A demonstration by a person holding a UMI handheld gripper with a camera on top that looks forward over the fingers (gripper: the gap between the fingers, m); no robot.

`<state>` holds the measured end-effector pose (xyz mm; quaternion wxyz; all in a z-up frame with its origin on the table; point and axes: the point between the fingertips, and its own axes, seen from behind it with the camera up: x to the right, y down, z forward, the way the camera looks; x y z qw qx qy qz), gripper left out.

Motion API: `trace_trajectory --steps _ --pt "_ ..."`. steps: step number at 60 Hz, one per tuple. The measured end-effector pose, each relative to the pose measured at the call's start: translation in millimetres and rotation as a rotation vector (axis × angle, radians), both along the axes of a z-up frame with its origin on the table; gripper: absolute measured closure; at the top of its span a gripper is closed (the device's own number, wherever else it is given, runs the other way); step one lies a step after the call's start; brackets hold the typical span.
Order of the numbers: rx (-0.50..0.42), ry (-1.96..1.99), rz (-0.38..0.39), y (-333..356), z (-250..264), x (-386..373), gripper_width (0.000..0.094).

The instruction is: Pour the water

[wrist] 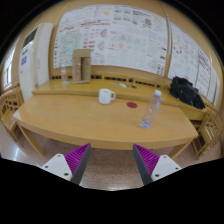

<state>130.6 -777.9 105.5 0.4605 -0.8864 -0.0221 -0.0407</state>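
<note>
The tool is open. Its two fingers stand far apart, and each one has a pink pad with stripes on its inner side. Nothing is between the fingers and they hold nothing. The bare floor shows in the gap between them.

A long wooden desk stands well beyond the fingers. A clear plastic bottle stands upright on it, toward the right end and nearer the front edge than the back edge. A white cup sits near the middle of the desk, close to the back edge. The cup and the bottle are apart and do not touch. A small red thing lies flat on the desk between them; what it is cannot be told.

A second wooden desk stands behind the first one, along the wall. A wooden box stands on its left part, and a black bag lies at its right end. Big white posters full of small print cover the wall above it.
</note>
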Motion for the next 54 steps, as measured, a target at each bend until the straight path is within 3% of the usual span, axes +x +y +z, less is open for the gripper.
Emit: trace_trajectory --steps 14,26,36,48,50,54 --pt "0.017 -0.013 -0.082 66.0 -61.9 150.9 0.0082" --pt "0.118 0.016 -0.084 169.8 -66.7 224.4 0.0084" --pt "0.201 0.066 -0.038 255.3 -65.6 237.2 0.0092" --pt "0.242 0.112 -0.003 312.5 -82.5 230.6 0.0275" --pt "0.255 0.121 0.014 318.3 -80.7 224.9 0.0417" --pt "0.274 0.091 -0.005 323.4 -79.1 229.1 0.0460"
